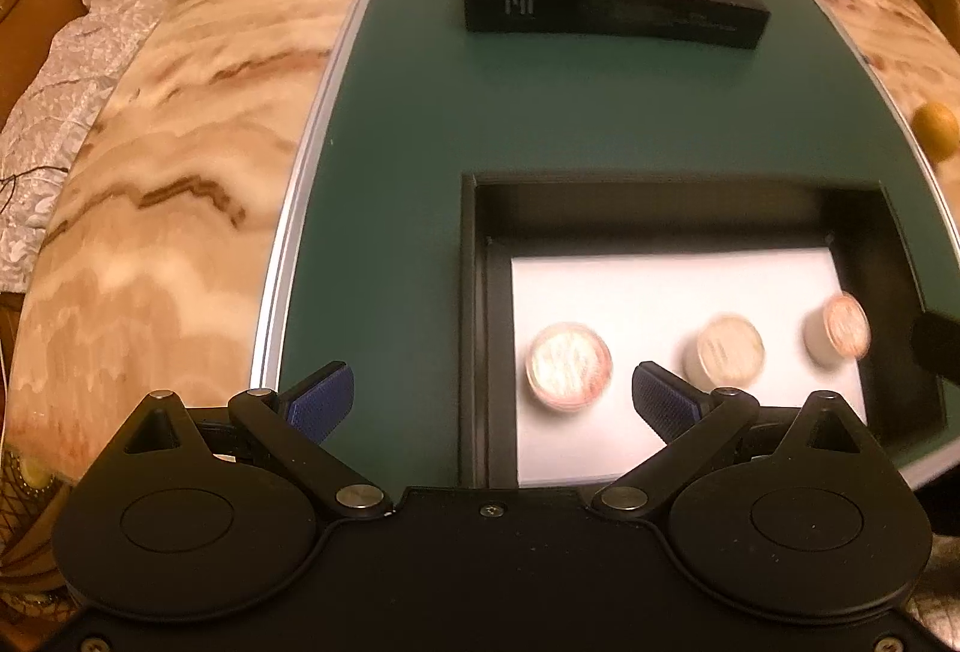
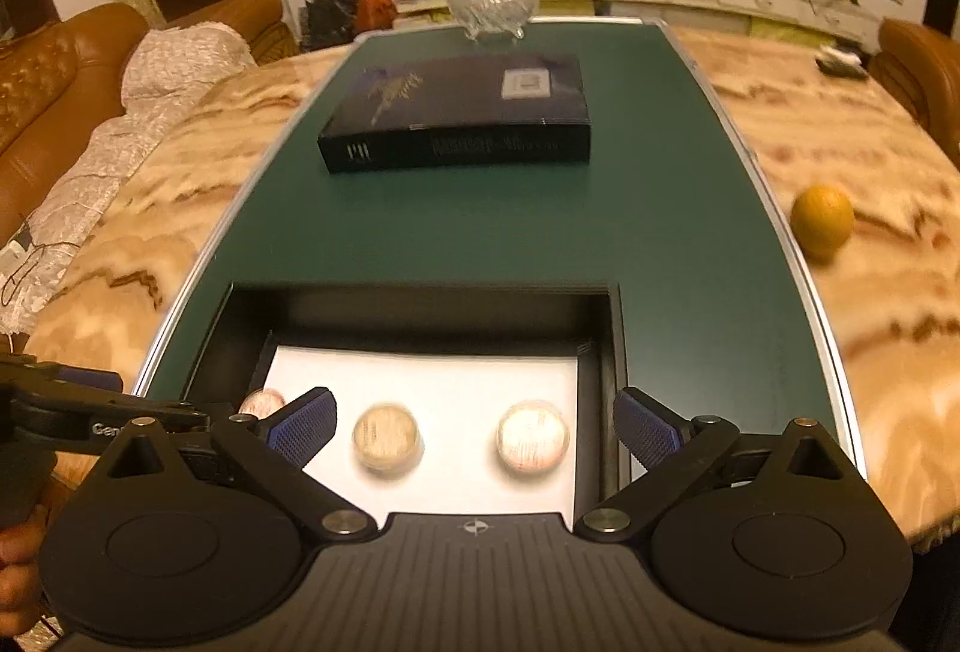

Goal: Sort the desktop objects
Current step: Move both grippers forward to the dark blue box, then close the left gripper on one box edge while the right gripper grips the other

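Approach step: left tongs [image 1: 492,403] and right tongs [image 2: 474,427] both spread, empty, above tray [image 2: 420,307]. Next, judged: descend onto jar [image 2: 533,443] ahead of right tongs.

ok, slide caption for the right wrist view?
Open right gripper above a black tray holding three small jars, black box beyond on the green mat.

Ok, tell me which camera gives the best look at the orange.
The right wrist view. There the orange sits whole and fairly sharp on the marble table, just right of the green mat. The left wrist view catches it only as a small blurred shape at the right edge of the frame.
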The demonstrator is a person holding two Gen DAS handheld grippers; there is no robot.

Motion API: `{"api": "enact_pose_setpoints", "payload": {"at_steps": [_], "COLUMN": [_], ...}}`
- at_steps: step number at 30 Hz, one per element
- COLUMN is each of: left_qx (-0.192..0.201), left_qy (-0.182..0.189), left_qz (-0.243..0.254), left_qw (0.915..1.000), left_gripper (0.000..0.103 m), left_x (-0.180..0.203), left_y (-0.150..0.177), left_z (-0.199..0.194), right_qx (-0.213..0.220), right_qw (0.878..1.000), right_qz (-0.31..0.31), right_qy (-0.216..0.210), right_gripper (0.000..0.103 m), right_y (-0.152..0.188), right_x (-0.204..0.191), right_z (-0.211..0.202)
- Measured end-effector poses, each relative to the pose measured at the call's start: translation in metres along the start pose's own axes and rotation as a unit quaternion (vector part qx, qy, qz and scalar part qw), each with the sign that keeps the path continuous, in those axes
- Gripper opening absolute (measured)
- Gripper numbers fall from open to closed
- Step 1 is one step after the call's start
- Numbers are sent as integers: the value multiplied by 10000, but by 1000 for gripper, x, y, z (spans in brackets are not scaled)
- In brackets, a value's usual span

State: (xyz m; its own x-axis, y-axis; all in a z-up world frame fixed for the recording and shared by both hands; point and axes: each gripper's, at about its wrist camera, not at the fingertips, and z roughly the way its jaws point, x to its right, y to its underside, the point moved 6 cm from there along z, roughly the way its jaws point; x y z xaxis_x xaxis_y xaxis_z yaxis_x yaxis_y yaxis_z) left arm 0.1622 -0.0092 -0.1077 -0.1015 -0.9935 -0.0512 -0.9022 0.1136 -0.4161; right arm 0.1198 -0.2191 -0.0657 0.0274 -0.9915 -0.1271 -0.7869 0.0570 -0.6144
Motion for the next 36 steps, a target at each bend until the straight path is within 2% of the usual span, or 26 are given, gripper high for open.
{"api": "enact_pose_setpoints", "payload": {"at_steps": [10,15,18,22,24,29,36], "left_qx": [338,456,493,559,574,556,480], "left_qy": [40,44,54,151,295,558,869], "left_qz": [-51,-171,-120,-98,-106,-260,-265], "left_qw": [9994,9988,9987,9983,9979,9966,9947], "left_gripper": [101,101,101,101,101,101,101], "left_x": [-13,-20,-23,-24,-24,-26,-23], "left_y": [-85,-135,-165,-199,-214,-241,-261], "left_z": [22,53,76,103,114,140,168], "right_qx": [328,214,262,96,90,-111,-197], "right_qw": [9984,9989,9988,9989,9989,9975,9934], "right_qz": [-451,-269,-372,-93,30,386,747], "right_qy": [34,-310,-153,-450,-470,-577,-848], "right_gripper": [102,102,102,102,103,103,101], "right_y": [-79,-118,-137,-159,-168,-185,-197], "right_x": [37,68,82,95,99,107,114], "right_z": [36,80,110,150,168,210,245]}}
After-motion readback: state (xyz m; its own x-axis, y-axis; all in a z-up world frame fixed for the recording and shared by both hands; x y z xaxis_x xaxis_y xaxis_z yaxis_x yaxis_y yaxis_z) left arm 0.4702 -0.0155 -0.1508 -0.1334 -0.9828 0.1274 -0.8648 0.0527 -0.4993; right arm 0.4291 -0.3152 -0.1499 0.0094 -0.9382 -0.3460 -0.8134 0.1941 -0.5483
